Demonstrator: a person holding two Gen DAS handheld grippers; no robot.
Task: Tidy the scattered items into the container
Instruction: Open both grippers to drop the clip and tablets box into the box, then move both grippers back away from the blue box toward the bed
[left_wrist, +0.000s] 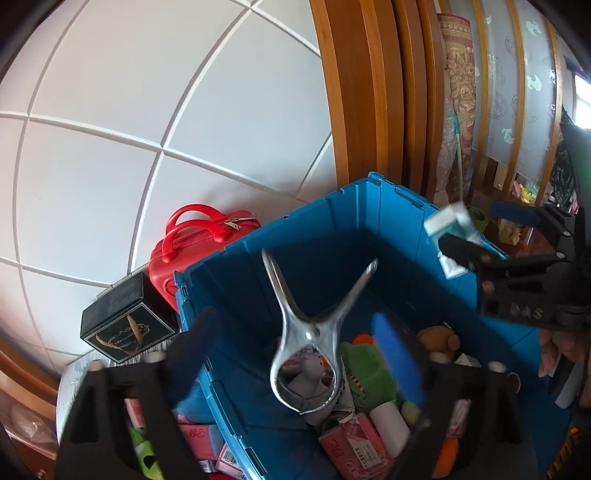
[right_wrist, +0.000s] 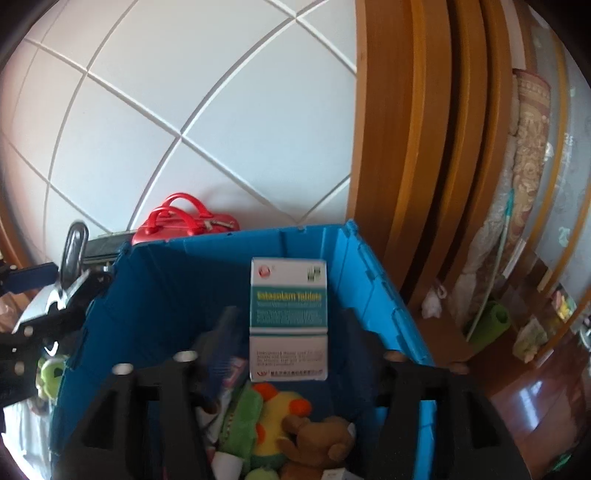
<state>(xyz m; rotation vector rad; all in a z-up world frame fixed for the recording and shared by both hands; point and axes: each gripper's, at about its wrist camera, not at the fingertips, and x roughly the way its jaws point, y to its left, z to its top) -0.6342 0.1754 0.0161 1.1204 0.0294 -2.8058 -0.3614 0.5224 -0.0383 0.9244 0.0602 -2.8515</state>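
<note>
A blue plastic bin (left_wrist: 325, 236) stands below both grippers, with plush toys (right_wrist: 280, 410) and pink packets (left_wrist: 354, 446) inside. A shiny metal clip (left_wrist: 306, 332), blurred, hangs in the air between the wide-apart fingers of my left gripper (left_wrist: 299, 339), and neither pad touches it. A white-and-teal tablet box (right_wrist: 288, 317) sits upright in mid-air over the bin (right_wrist: 177, 280), between the spread fingers of my right gripper (right_wrist: 291, 332), with a gap on both sides. The left wrist view shows the right gripper (left_wrist: 476, 232) beside that box (left_wrist: 450, 229) at the bin's right rim.
A red handled case (left_wrist: 192, 240) and a black gift box (left_wrist: 125, 321) stand left of the bin against the white tiled wall. A wooden door frame (right_wrist: 406, 147) rises behind the bin. More pink packets (left_wrist: 199, 439) lie outside the bin's left wall.
</note>
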